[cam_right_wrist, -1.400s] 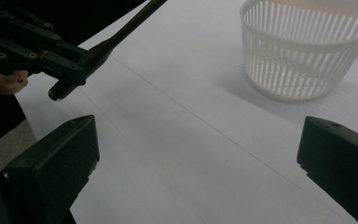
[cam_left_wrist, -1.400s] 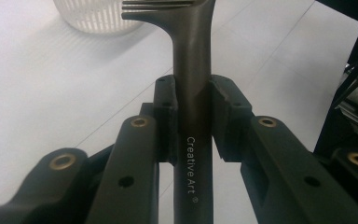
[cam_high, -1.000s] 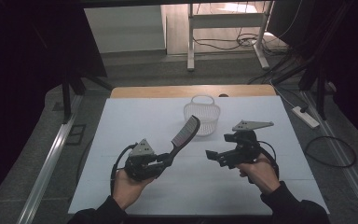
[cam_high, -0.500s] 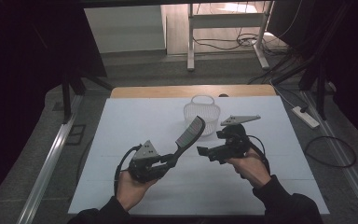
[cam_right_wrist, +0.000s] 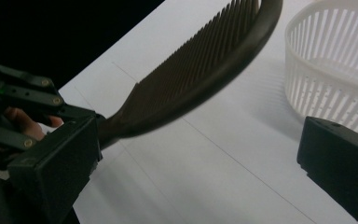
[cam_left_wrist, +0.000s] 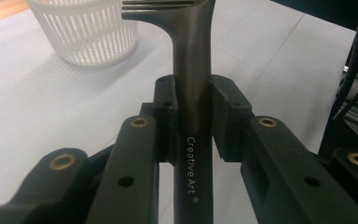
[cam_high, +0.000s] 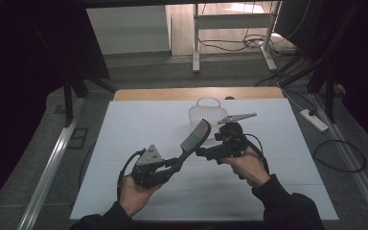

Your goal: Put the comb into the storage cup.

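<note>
A black comb (cam_high: 195, 135) rises slanting from my left gripper (cam_high: 176, 160), which is shut on its handle; the teeth point toward the far side of the table. In the left gripper view the handle (cam_left_wrist: 193, 93), printed "Creative Art", sits clamped between both pads. My right gripper (cam_high: 202, 153) is just right of the comb's neck. In the right gripper view its jaws (cam_right_wrist: 196, 163) stand wide open, with the comb (cam_right_wrist: 200, 70) crossing above the left jaw and nothing pressed between them. A white slatted basket (cam_high: 206, 112) stands behind the comb.
The white table sheet (cam_high: 134, 124) ends at a wooden strip (cam_high: 196, 93) on the far side. A power strip (cam_high: 312, 120) and cables lie on the floor at the right. Metal stand legs (cam_high: 196, 52) rise beyond the table.
My right gripper has moved left across the table, close up to the comb. The left gripper and the comb have stayed where they were.
</note>
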`<control>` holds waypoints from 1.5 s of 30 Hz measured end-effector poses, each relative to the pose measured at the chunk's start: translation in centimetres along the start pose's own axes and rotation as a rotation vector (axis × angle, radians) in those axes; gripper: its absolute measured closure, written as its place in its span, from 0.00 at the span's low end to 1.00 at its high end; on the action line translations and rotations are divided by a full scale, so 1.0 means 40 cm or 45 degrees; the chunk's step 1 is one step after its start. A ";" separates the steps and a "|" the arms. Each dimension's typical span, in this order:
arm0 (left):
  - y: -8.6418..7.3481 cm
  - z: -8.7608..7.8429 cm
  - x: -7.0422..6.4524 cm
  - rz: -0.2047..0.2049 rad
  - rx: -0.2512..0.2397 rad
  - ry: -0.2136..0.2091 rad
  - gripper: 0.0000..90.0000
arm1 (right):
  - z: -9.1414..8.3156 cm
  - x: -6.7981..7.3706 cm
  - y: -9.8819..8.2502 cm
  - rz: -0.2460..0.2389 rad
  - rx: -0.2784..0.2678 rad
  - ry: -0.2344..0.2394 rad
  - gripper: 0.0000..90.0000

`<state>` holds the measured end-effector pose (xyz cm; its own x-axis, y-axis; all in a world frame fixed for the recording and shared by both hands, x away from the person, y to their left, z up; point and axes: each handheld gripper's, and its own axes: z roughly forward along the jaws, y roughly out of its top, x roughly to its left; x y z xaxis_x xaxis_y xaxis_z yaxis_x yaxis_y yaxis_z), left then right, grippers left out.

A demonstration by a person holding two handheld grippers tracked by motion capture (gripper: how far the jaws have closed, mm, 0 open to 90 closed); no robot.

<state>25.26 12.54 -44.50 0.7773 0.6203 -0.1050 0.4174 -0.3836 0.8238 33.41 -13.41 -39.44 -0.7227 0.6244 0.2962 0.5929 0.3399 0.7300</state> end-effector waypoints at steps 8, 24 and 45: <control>-0.001 0.001 0.000 0.005 0.003 0.001 0.81 | 0.013 -0.005 0.015 0.060 -0.006 0.048 0.00; -0.001 0.002 -0.004 0.029 0.007 0.018 0.81 | 0.014 -0.020 0.021 0.164 -0.044 0.172 0.46; -0.004 0.018 -0.007 0.060 0.053 0.039 0.81 | 0.019 -0.059 0.009 0.462 -0.035 0.472 0.93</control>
<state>25.32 11.95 -45.01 0.7820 0.6214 -0.0485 0.4001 -0.4407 0.8035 35.61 -14.23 -40.34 -0.5524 0.4058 0.7281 0.8228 0.1260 0.5541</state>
